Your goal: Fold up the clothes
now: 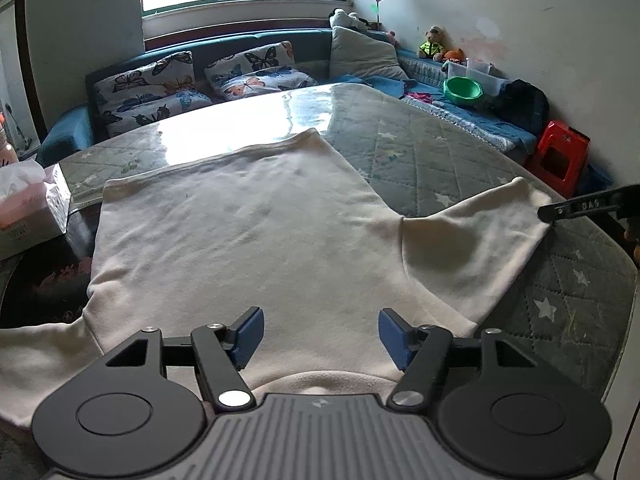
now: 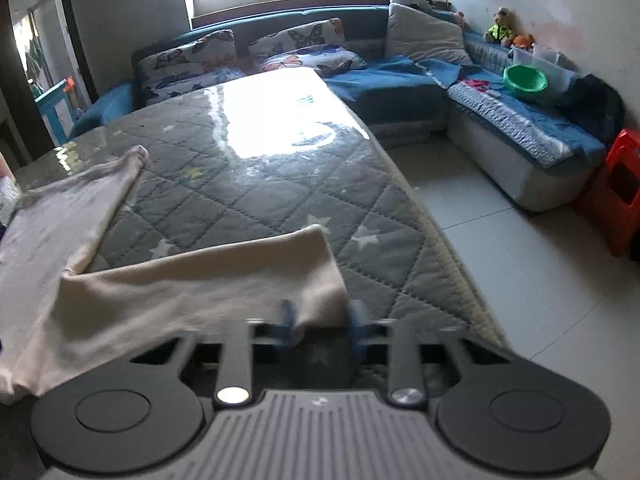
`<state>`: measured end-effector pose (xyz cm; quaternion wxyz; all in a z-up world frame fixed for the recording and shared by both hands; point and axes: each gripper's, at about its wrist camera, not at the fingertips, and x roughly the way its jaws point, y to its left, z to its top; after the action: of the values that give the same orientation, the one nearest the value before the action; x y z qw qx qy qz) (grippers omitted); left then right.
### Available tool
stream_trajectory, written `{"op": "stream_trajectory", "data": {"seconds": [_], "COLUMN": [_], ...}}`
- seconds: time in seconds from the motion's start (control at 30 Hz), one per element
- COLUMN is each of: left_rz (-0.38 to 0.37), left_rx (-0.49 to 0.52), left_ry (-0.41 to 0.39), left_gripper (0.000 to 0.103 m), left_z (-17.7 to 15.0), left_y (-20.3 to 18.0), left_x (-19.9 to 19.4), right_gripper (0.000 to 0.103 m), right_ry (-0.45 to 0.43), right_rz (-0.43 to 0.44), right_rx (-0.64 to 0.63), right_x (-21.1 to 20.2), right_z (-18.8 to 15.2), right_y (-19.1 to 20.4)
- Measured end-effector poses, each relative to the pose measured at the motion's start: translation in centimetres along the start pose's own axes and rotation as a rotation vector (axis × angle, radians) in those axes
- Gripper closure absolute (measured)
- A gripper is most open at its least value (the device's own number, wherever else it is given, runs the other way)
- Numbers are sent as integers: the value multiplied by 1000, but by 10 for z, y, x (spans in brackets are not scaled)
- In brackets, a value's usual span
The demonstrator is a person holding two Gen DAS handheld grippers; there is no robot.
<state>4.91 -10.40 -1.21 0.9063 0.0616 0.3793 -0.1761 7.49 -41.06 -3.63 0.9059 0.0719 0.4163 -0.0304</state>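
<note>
Now hovering low with the left gripper (image 1: 320, 332) above the cream shirt (image 1: 248, 220), blue pads (image 1: 250, 334) standing wide apart and gripping nothing, just over the cloth near the neck opening. Looking along the shirt, spread flat and face down on the table (image 1: 420, 152), hem lying at the far side, near the bright glare from the window. Seeing the table covered with a grey quilted cloth with small stars, under a glossy clear sheet. Seeing also the right sleeve (image 1: 472, 248) stretching out to the side, toward the table edge, and one dark finger of the other tool touching its cuff. Reaching with the right gripper (image 2: 321, 320) at the cuff end of this sleeve, blue pads (image 2: 287, 320) being blurred and only partly apart, much narrower than on the left. Having the corner of the cuff lying between these pads, but not being able to tell if pressing on it already. Noticing a tissue box (image 1: 28, 208) beside the shirt at the left part of the table. Noticing farther back a blue sofa with butterfly cushions (image 1: 148, 88), a green bowl (image 1: 463, 91), a teddy bear (image 1: 433, 42), and a red stool (image 1: 562, 156) on the floor near the wall.
</note>
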Motion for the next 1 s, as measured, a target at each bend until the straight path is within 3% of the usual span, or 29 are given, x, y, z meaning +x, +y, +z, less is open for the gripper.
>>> {"op": "stream_trajectory", "data": {"seconds": [0.23,0.5,0.77,1.0], "left_rz": [15,20,73,135], "left_rx": [-2,-3,-79,-166], "left_ry": [4,-5,-45,-67], "left_gripper": [32,29,26,26], "left_z": [-2,-5,-15,-28], "left_y": [1,2,36,72], "left_x": [1,-1,-24,-44], "right_gripper": [95,95,95,95], "right_ry": [-68,-130,-186,-119], "right_rz": [15,73,272,457], "right_rx": [10,-55,-226,-384], "right_x": [-23,-57,-99,-77], "right_z": [7,25,59,54], "right_y": [-1,28,117,220]}}
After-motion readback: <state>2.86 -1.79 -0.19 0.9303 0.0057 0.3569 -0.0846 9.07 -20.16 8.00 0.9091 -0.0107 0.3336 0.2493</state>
